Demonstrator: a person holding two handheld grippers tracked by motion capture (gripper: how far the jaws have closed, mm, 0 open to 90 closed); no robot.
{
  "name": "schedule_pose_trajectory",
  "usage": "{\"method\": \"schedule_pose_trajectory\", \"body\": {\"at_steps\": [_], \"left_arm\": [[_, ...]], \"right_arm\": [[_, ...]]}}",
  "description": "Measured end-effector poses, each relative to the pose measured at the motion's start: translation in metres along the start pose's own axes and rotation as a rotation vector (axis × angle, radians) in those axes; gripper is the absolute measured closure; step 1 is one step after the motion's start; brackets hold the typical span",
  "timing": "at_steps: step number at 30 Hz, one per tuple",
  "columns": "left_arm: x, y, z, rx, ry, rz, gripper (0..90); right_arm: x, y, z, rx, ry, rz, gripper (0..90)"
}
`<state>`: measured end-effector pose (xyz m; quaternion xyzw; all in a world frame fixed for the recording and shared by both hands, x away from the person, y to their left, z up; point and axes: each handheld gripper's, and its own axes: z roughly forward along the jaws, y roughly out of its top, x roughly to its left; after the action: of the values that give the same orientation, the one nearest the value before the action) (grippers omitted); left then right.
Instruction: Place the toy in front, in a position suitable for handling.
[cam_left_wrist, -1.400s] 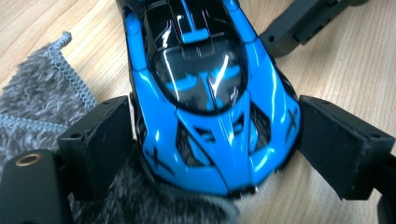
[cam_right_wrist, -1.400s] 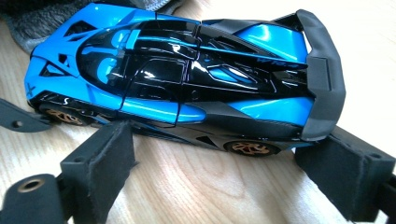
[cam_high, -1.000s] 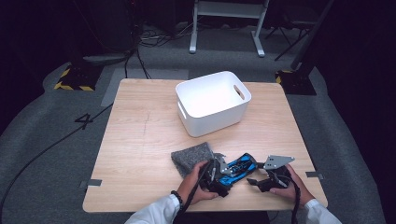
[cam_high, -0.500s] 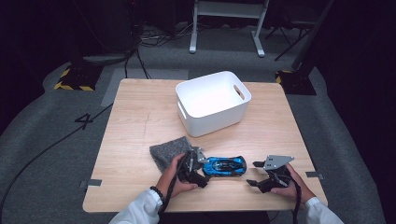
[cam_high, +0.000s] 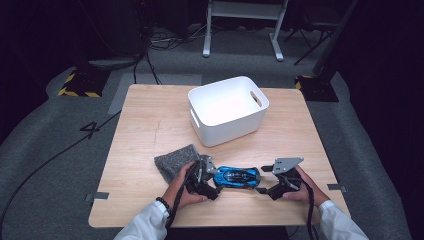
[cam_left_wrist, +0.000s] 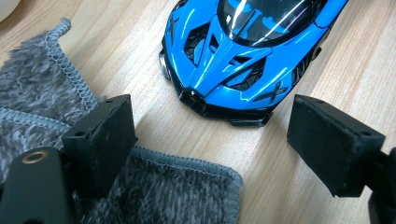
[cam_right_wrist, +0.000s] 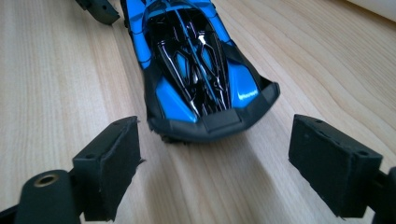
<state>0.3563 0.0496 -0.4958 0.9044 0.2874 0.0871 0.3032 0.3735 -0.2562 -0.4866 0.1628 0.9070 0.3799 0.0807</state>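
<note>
The blue toy car (cam_high: 237, 176) lies on the table (cam_high: 150, 125) between the left gripper (cam_high: 208, 175) and the right gripper (cam_high: 262, 187), touching neither. Both grippers are open and hold nothing; the right one's jaws have just been opening. The left gripper hides part of the grey cloth (cam_high: 174, 162).

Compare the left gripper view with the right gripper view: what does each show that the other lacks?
Left gripper view: the grey cloth under the near jaw, and the toy car seen nose-on. The left gripper is open, the car ahead of its pads and apart from them.

Right gripper view: the car's tail end, and a jaw tip of the other gripper at the top left. The right gripper has just been opening, nothing between the pads.

Both: the blue car on the wooden table.
</note>
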Motion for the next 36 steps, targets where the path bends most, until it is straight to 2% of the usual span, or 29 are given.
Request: {"method": "schedule_pose_trajectory", "body": {"at_steps": [9,14,19,26,30,33,36], "left_arm": [[0.001,0.0,0.001,-0.01,0.001,0.001,15.0],[0.002,0.0,0.002,-0.014,0.002,-0.002,15.0],[0.002,0.0,0.002,-0.015,0.001,0.0,14.9],[0.001,0.001,0.001,-0.006,0.01,-0.002,15.4],[0.001,0.001,-0.002,0.005,0.01,0.014,16.3],[0.0,-0.001,-0.009,-0.02,-0.007,0.02,16.3],[-0.002,-0.001,-0.018,-0.047,-0.013,0.033,16.3]], "right_arm": [[-0.004,0.018,0.021,0.016,0.032,-0.037,15.2],[-0.005,0.023,0.033,0.03,0.061,-0.046,15.3],[-0.002,0.023,0.044,0.053,0.066,-0.059,15.1],[-0.002,0.021,0.042,0.034,0.074,-0.059,17.8],[-0.003,0.02,0.039,0.038,0.096,-0.064,20.9],[-0.005,0.017,0.036,0.033,0.114,-0.057,23.1],[-0.004,0.016,0.033,0.034,0.112,-0.048,23.5]]}}
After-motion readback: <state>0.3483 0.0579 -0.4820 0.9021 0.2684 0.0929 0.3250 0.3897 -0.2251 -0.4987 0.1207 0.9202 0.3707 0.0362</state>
